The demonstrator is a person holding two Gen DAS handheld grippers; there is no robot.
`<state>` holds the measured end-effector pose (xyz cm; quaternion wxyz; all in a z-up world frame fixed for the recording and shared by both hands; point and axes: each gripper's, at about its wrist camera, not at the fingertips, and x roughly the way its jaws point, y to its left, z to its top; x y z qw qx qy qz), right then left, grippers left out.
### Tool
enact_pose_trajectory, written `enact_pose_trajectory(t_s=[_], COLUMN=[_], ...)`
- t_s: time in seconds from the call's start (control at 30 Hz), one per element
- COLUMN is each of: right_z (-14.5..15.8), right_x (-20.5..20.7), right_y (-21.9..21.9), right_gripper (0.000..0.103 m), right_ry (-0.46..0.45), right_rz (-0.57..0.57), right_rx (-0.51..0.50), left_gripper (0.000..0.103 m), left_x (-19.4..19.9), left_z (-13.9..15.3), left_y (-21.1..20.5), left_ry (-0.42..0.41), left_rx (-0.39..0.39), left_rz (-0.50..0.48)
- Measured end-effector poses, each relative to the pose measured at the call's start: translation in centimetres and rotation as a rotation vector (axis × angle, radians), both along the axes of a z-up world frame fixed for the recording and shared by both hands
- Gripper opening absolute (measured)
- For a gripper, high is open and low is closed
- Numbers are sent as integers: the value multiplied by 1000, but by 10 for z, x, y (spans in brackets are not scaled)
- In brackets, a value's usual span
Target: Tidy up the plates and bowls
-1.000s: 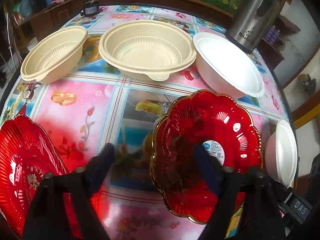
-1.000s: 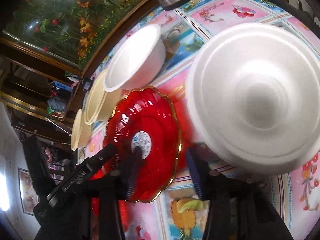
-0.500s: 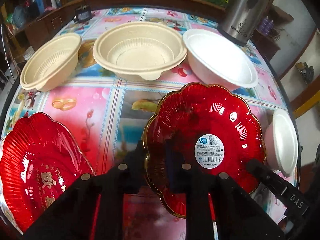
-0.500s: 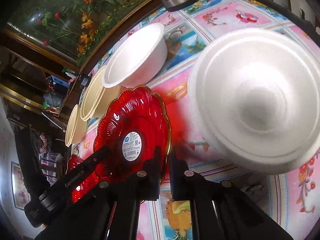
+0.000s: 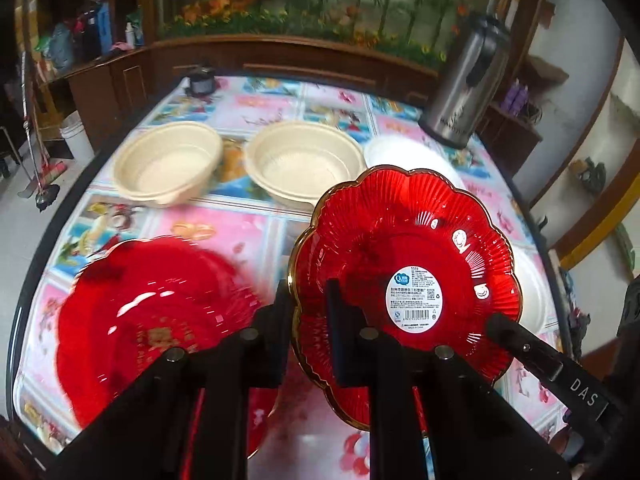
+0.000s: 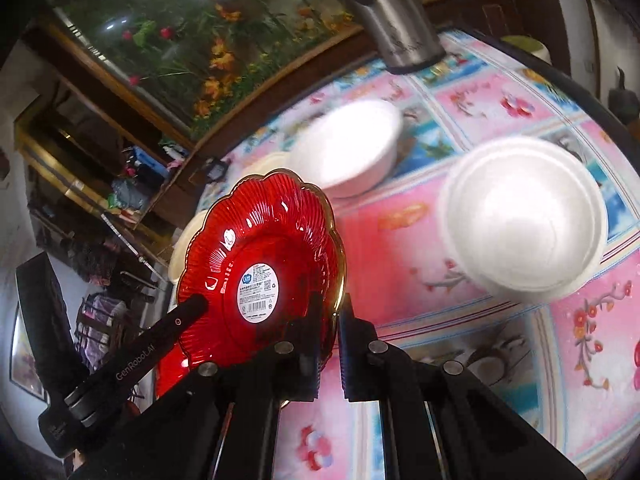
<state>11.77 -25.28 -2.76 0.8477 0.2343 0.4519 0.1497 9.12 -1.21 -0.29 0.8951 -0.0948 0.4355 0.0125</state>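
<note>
Left wrist view, read from left to right: a second red plate [image 5: 152, 320] lies flat on the flowered tablecloth [image 5: 256, 112], and two beige bowls [image 5: 168, 168] stand side by side farther back, open side up, with a white bowl [image 5: 404, 156] next in the row and a steel kettle [image 5: 468, 88] behind it. The left gripper [image 5: 310, 300] has its fingers pinched narrow on the left rim of the red scalloped plate [image 5: 404, 264], which is clear of the cloth and tipped toward the camera, its label showing. The right gripper [image 6: 328, 320] clamps the opposite edge just as tightly, one finger on each face. A grip on both sides probably keeps a wide, thin, glossy plate from swinging or slipping. On the right, in the right wrist view, an upturned white bowl [image 6: 524, 216] sits dome up on the cloth. Like pieces already sit together, so the held plate most likely belongs on the red one.
</note>
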Motion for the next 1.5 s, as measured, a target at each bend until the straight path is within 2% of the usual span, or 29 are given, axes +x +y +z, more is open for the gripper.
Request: enact_pose_trajectory(t_s=[0.23,0.53,0.67,1.0,1.5], right_z=[26,44,49,10,-24], right_x=[-24,-42,-50,-43,-34], right_y=[48,118,145,172,179], right_gripper=[7,7,7,7,7], right_ry=[-63,-110,-135,-58,26], right_rz=[94,224,270,312,313], right_rx=[-11,-22,-37,-76,-105], left_gripper=[13,13,13,14,14], left_x=[-40,-76,-85,-85,-79], left_z=[14,28,24,-22,-52], left_y=[48,107,125,144,143], left_ry=[-47,-108,-112,-17,57], left_rx=[-19,-31,-26,-35,-15], left_rz=[77,185,225,259,264])
